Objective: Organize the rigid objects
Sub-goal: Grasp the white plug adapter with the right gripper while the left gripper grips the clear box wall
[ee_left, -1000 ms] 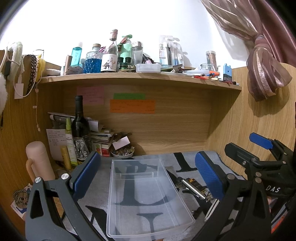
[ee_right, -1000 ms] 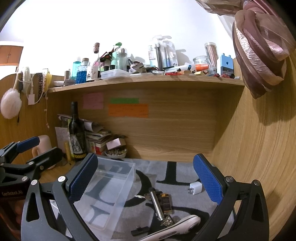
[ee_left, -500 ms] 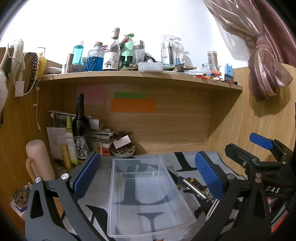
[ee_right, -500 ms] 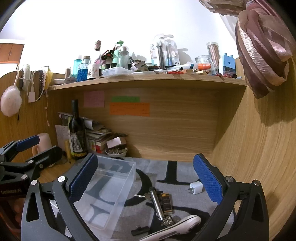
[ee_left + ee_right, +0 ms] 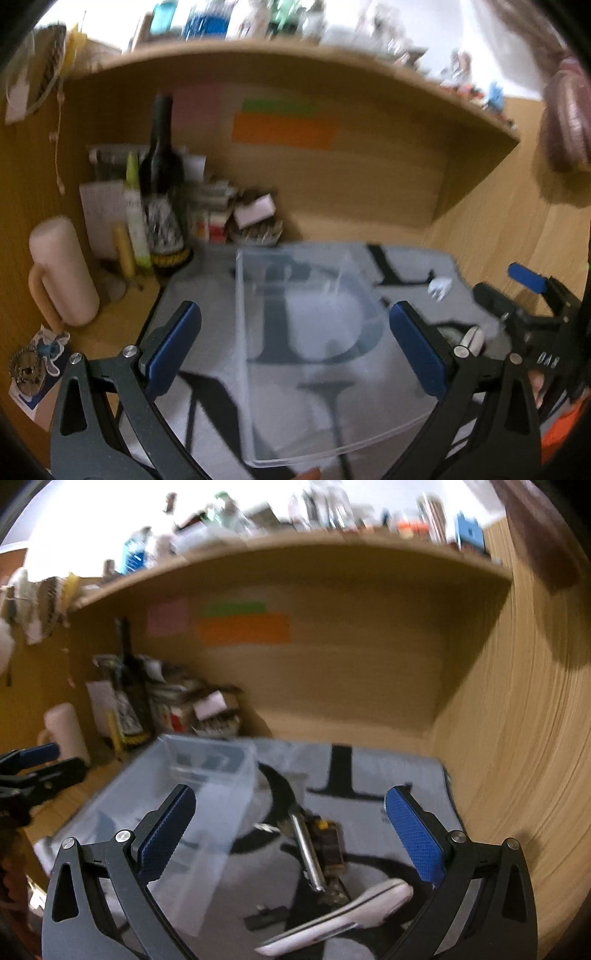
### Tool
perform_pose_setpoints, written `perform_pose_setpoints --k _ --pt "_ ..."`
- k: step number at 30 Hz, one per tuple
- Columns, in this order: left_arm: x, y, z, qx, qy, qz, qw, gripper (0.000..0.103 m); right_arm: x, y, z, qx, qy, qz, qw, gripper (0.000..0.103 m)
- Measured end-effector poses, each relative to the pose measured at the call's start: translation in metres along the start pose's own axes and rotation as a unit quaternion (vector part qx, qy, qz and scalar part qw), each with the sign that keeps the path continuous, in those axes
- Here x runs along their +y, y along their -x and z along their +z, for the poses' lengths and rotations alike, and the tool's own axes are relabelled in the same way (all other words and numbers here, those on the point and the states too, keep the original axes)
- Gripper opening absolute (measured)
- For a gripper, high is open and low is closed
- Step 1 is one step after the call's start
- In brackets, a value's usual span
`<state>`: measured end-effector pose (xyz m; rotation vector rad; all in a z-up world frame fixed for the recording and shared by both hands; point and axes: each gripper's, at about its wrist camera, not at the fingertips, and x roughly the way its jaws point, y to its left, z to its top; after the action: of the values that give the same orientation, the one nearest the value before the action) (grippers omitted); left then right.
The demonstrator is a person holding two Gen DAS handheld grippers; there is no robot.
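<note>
A clear plastic bin (image 5: 314, 354) lies empty on the grey lettered mat (image 5: 207, 417); it also shows in the right wrist view (image 5: 177, 812). My left gripper (image 5: 295, 350) is open and empty, hovering over the bin. My right gripper (image 5: 291, 830) is open and empty above a pile on the mat: a metal cylinder (image 5: 308, 853), a small dark brown item (image 5: 330, 843), a white handled tool (image 5: 343, 915) and a small black piece (image 5: 269, 919). A white plug (image 5: 439, 287) lies on the mat at the right. Both views are blurred.
A dark wine bottle (image 5: 162, 192), a pink mug (image 5: 61, 273), papers and boxes (image 5: 218, 210) crowd the back left under a wooden shelf (image 5: 295, 59) loaded with bottles. A wooden wall (image 5: 517, 738) closes the right side.
Both grippers have tilted down and moved forward, toward the mat. The bin and the pile look nearer and lower in view. Both stay open.
</note>
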<state>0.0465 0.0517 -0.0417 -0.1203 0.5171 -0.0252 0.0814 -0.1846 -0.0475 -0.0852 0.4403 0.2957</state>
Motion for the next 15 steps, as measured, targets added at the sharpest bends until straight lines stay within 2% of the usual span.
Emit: perform_pose_setpoints --k 6,9,13,15 --pt "0.031 -0.038 -0.007 0.078 -0.003 0.012 0.9969 0.101 -0.026 -0.028 -0.008 0.057 -0.017 -0.033 0.998 0.103" --pt "0.04 -0.057 -0.009 0.121 -0.01 0.019 0.9924 0.077 -0.038 -0.037 -0.01 0.083 -0.02 -0.048 0.995 0.103" --pt "0.045 -0.073 -0.011 0.162 -0.016 0.008 0.9866 0.061 -0.054 -0.052 -0.009 0.111 -0.025 -0.064 0.991 0.103" --pt "0.045 -0.078 -0.013 0.175 -0.021 0.005 0.9842 0.052 -0.061 -0.058 -0.007 0.123 -0.024 -0.073 0.99 0.098"
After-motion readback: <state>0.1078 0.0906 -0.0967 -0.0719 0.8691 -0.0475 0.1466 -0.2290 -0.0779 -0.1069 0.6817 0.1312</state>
